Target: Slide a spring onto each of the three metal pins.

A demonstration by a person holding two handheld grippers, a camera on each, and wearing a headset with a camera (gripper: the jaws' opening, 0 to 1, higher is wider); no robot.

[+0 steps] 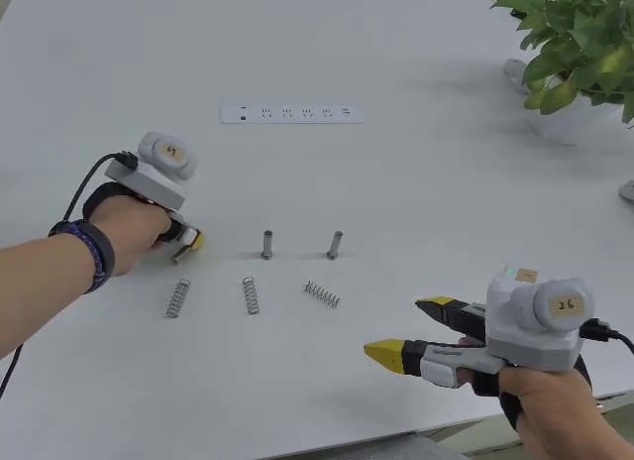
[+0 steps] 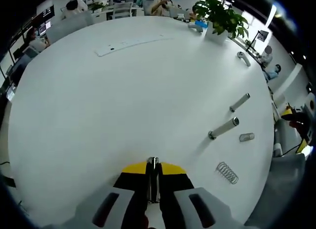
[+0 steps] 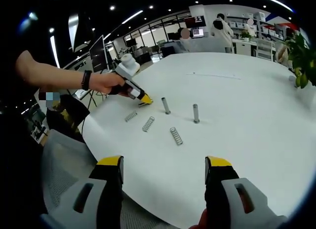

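Two metal pins [image 1: 266, 244] [image 1: 335, 244] stand upright on the white table. Three springs lie flat in front of them, at the left [image 1: 177, 297], the middle [image 1: 251, 294] and the right [image 1: 321, 294]. My left gripper [image 1: 188, 244] rests low on the table to the left of the pins. In the left gripper view its yellow-tipped jaws are shut on a thin metal pin [image 2: 153, 178]. My right gripper [image 1: 411, 331] hovers open near the front edge, right of the springs, with nothing between its fingers. The right gripper view has the pins [image 3: 166, 105] [image 3: 196, 113] and springs [image 3: 176, 135] ahead.
A white power strip [image 1: 292, 113] lies further back on the table. A potted plant [image 1: 580, 44] stands at the far right corner. The table's front edge [image 1: 327, 442] runs just below my right gripper.
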